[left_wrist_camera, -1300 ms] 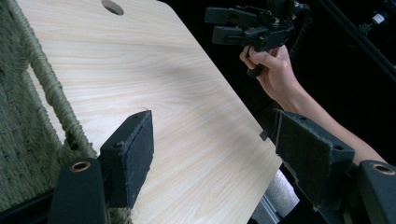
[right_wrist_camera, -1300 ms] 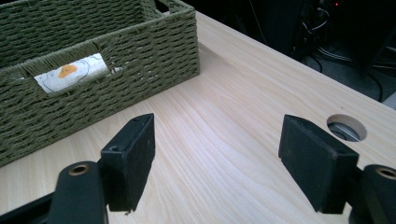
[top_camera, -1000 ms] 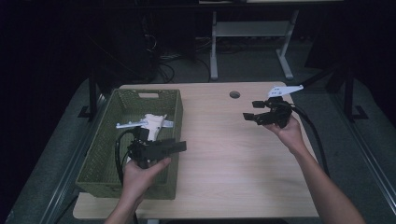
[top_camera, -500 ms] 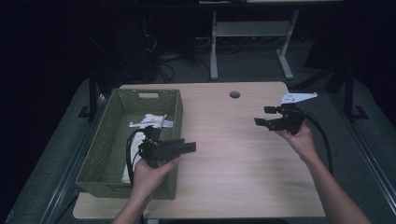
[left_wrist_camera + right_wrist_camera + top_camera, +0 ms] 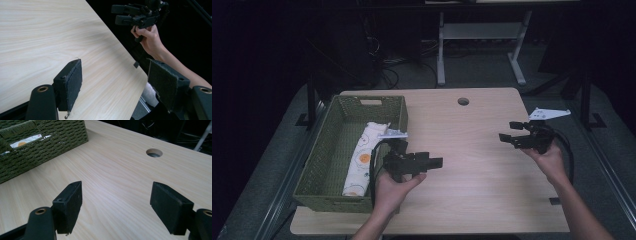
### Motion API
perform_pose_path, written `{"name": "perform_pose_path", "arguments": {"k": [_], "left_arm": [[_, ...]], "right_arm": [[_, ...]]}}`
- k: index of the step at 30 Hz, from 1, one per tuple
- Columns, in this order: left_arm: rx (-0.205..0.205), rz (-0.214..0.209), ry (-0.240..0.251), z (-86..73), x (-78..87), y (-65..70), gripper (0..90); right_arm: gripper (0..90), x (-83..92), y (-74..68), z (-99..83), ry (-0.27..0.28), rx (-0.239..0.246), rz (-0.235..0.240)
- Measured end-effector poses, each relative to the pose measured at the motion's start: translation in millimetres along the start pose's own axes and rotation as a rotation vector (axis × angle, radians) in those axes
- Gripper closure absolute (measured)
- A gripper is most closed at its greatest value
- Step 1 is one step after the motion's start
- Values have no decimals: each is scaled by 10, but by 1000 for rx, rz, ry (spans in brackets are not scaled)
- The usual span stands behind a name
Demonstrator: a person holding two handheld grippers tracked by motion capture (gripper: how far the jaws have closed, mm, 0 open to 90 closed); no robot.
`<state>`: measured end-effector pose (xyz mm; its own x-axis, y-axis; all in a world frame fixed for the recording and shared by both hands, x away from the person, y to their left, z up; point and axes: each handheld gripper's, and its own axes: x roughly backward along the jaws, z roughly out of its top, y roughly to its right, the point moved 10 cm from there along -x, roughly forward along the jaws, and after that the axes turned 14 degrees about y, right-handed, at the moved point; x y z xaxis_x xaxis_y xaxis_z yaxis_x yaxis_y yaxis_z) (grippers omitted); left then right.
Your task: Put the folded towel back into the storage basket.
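Your left gripper (image 5: pixel 432 162) hovers above the counter (image 5: pixel 472 150) just beside the right wall of the green woven basket (image 5: pixel 319 165), pointing toward the right side of the counter. In the left gripper view its fingers (image 5: pixel 71 85) are spread wide, with bare wood grain between them and nothing held. Your left hand (image 5: pixel 392 187) grips the handle from below.

Your right gripper (image 5: pixel 507 132) is held over the right part of the counter, well apart from the left one, pointing left toward the basket. In the right gripper view its fingers (image 5: pixel 68 207) are likewise spread wide and carry nothing. Your right hand (image 5: pixel 549 160) holds it near the counter's right edge. The grey three-cornered plate (image 5: pixel 549 114) sits on top of it.

The basket stands on the left part of the counter. Inside it lies a white cloth (image 5: pixel 362 160) with an orange and dark print, stretched along the basket's length near the right wall; it appears loosely rolled or folded, though the dim light makes this uncertain. A strip of the cloth also shows through the basket's handle slot in the right gripper view.

A round cable hole (image 5: pixel 463 101) is set in the far middle of the counter.
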<state>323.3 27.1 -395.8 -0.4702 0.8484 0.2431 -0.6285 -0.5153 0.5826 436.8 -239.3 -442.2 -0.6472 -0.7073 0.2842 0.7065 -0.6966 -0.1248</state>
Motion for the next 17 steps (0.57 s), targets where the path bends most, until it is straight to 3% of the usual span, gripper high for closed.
{"name": "perform_pose_path", "arguments": {"k": [6,17], "left_arm": [[-8,-21,-27,-123,-178,76,272],[-17,-36,-62,-239,-321,148,270]], "right_arm": [[252,200,89,-133,0,-15,-43],[248,384,104,-234,9,-20,-61]]}}
